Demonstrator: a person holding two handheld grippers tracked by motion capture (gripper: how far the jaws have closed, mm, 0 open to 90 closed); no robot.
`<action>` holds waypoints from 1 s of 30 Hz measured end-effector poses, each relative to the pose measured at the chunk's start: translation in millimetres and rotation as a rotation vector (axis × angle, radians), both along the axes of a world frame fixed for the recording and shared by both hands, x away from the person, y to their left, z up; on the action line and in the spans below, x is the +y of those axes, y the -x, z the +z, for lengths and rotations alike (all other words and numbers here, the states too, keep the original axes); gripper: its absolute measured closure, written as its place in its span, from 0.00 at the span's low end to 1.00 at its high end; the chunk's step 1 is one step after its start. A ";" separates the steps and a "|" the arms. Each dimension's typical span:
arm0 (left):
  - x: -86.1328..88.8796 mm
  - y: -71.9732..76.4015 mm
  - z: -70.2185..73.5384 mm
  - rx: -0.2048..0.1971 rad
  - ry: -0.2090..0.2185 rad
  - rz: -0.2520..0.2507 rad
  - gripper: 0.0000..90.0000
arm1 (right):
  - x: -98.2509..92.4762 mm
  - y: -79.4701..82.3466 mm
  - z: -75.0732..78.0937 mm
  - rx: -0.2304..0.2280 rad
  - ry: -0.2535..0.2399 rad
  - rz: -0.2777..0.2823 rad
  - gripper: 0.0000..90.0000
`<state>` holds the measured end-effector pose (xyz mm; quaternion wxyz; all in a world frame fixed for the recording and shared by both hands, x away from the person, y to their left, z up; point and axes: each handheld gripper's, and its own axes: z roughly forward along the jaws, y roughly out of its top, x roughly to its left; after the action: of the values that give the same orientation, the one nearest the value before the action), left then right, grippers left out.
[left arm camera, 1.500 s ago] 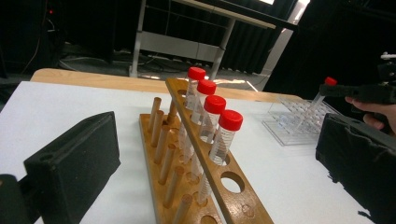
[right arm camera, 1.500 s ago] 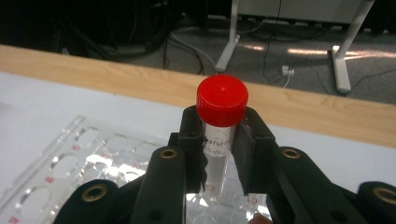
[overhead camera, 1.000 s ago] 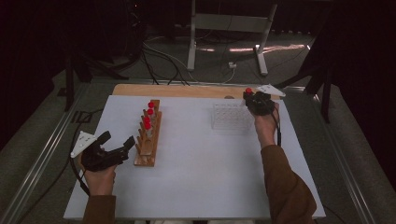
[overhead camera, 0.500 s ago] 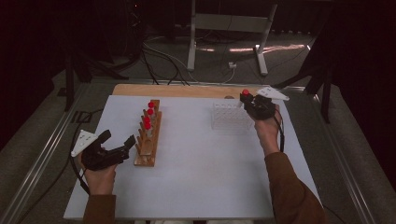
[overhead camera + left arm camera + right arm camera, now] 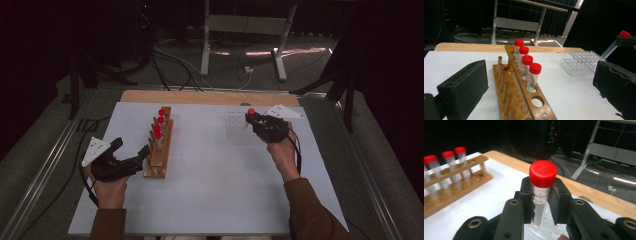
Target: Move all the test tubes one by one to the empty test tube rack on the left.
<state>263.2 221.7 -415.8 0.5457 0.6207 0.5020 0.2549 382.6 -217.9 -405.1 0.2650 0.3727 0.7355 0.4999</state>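
Note:
A wooden rack (image 5: 159,145) (image 5: 524,100) stands left of centre and holds several red-capped tubes (image 5: 532,77) upright. My left gripper (image 5: 134,158) (image 5: 541,85) is open, its jaws on either side of the rack's near end. A clear plastic grid rack (image 5: 237,124) (image 5: 581,63) lies at the back right. My right gripper (image 5: 254,121) (image 5: 541,202) is shut on a red-capped tube (image 5: 541,192) (image 5: 251,113), held upright over the clear rack, its tip just above the cells.
A white board (image 5: 210,190) covers the table, with a wooden strip (image 5: 200,97) along its far edge. Beyond it, cables and a metal stand (image 5: 245,30) sit on the dark floor. Metal rails (image 5: 45,165) run along both sides.
The right gripper with its tube has shifted left and slightly nearer, over the clear rack. The left gripper has stayed put.

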 end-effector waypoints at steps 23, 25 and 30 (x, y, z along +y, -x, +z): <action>-69.1 -12.9 26.1 0.030 -0.054 -0.183 0.04 | 46.6 38.8 -3.3 0.053 -0.013 0.241 0.82; -83.0 -15.7 31.2 0.025 -0.066 -0.201 0.06 | 55.5 44.3 -4.9 0.051 -0.006 0.275 0.82; -114.8 -20.8 40.0 0.016 -0.089 -0.252 0.20 | 79.7 57.6 -7.4 0.031 0.051 0.348 0.82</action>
<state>283.9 106.9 -375.8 0.5413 0.7045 0.4125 0.2013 324.9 -138.2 -412.6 0.1725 0.2405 0.8053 0.5137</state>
